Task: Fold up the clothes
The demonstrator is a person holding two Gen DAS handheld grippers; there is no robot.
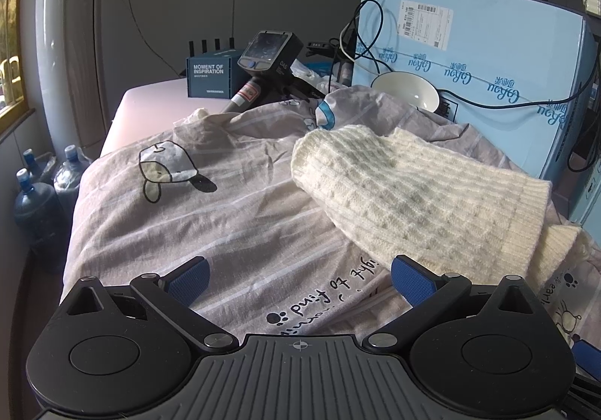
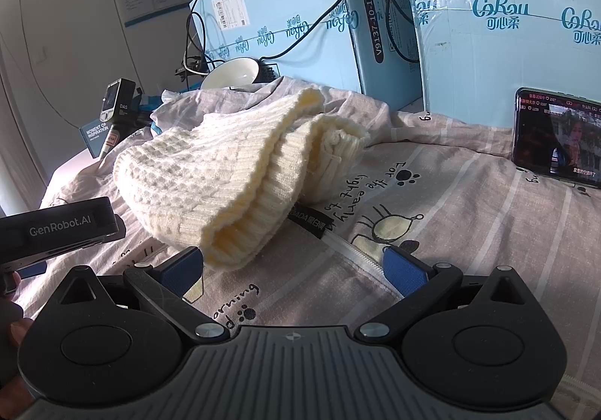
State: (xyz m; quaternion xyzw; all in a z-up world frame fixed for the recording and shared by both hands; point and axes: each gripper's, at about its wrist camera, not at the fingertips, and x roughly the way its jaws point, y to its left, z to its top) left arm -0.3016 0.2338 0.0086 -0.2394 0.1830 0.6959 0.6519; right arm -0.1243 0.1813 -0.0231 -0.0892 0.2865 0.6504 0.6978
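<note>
A cream knitted sweater (image 1: 420, 191) lies folded in a bundle on a grey striped quilt (image 1: 210, 209) printed with cartoon animals. In the right wrist view the sweater (image 2: 225, 172) shows its ribbed hem toward me. My left gripper (image 1: 298, 279) is open and empty, just short of the sweater's near edge. My right gripper (image 2: 291, 266) is open and empty, its left pad (image 2: 184, 268) close beside the ribbed hem. The left gripper's black body (image 2: 56, 228) shows at the left of the right wrist view.
Large light-blue cardboard boxes (image 1: 488, 55) with cables stand behind the quilt. A white bowl (image 1: 407, 89) sits by them. A black handheld device (image 1: 266, 63) and a small blue box (image 1: 210, 76) lie at the back. A phone (image 2: 559, 136) leans on the right. Water bottles (image 1: 37, 202) stand left.
</note>
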